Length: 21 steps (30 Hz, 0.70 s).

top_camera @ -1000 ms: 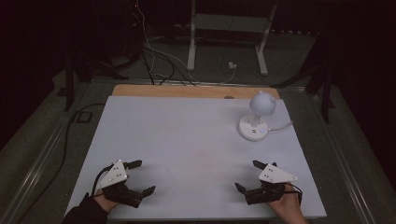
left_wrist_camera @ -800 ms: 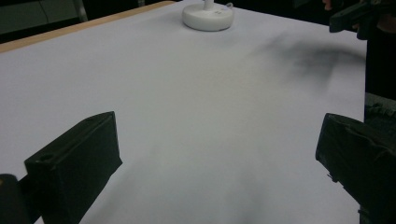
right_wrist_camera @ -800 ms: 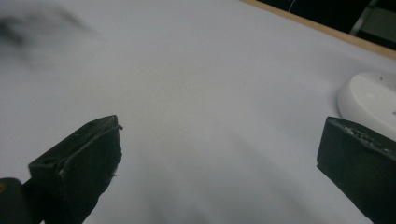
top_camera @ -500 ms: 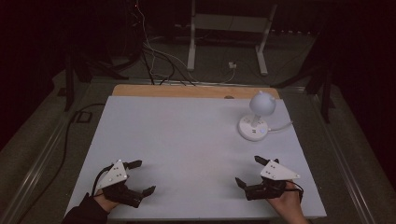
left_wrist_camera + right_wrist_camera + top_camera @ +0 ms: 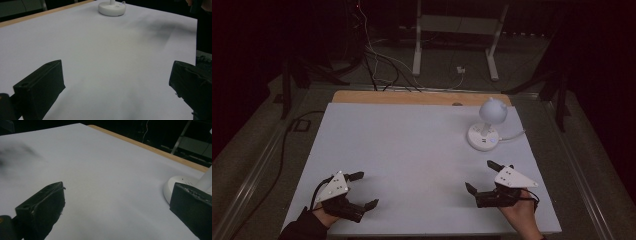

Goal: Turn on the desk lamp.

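Barely anything is changing since a second ago: the right gripper (image 5: 481, 176) is edging slightly toward 12 o'clock, while the left gripper (image 5: 361, 190) is staying where it was, near the 7 o'clock corner of the white worktop (image 5: 412, 150). Both are hovering low with their fingers released and spread wide, nothing between them; the left gripper view and the right gripper view are each showing two black fingers well apart over bare white surface.

The small white lamp (image 5: 486, 125), a round base with a ball-shaped head on a short stem, is standing upright at about 2 o'clock on the worktop, near the far right edge, its cable trailing off toward 3 o'clock. It is lying at roughly 12 o'clock from the right gripper and well apart from it; its base is also showing at the top of the left gripper view (image 5: 111, 8) and behind the right finger in the right gripper view (image 5: 175, 185).

This is looking like the opening approach, nothing grasped yet. The next move is probably calling for the right gripper to travel forward toward the lamp, keeping its fingers spread, and line up with the stem or the base.
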Motion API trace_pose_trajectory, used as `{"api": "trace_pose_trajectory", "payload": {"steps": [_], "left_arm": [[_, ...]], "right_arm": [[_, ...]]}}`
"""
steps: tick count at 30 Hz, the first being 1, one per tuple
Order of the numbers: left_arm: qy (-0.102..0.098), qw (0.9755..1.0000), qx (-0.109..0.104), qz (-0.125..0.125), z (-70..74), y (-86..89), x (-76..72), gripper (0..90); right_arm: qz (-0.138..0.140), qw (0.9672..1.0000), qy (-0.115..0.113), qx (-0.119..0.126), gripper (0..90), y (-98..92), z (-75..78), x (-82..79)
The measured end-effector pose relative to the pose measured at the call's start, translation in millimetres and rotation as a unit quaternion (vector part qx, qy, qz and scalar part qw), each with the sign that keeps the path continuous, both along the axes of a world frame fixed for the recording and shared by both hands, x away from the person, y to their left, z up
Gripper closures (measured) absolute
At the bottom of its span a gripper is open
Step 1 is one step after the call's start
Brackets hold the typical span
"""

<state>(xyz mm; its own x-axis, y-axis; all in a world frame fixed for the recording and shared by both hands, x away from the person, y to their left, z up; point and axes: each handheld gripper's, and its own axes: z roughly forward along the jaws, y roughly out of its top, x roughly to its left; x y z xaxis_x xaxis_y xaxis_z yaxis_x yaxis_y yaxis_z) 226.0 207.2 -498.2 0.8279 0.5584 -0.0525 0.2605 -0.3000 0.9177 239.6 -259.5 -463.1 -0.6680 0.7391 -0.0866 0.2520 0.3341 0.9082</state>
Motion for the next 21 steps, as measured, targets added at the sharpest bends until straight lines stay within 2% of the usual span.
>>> {"api": "trace_pose_trajectory", "payload": {"steps": [7, 11, 12, 21], "left_arm": [[0.002, 1.0, -0.003, 0.0, 0.3, 0.0, -0.1, 0.3], [0.001, 1.0, 0.001, 0.0, 0.2, 0.1, -0.4, 0.3], [0.002, 1.0, -0.003, -0.001, 0.4, 0.0, -0.4, 0.3], [0.001, 1.0, 0.002, -0.001, 0.0, -0.3, -0.7, 0.3]], "right_arm": [[-0.009, 0.9999, -0.011, -0.001, 0.0, 1.1, 7.2, 7.0], [-0.018, 0.9997, -0.017, 0.004, 0.0, 1.0, 13.0, 11.2], [-0.021, 0.9996, -0.017, 0.005, 0.0, 1.1, 14.3, 12.3], [-0.043, 0.9989, -0.022, 0.0, 0.0, 2.1, 19.8, 22.2]]}}
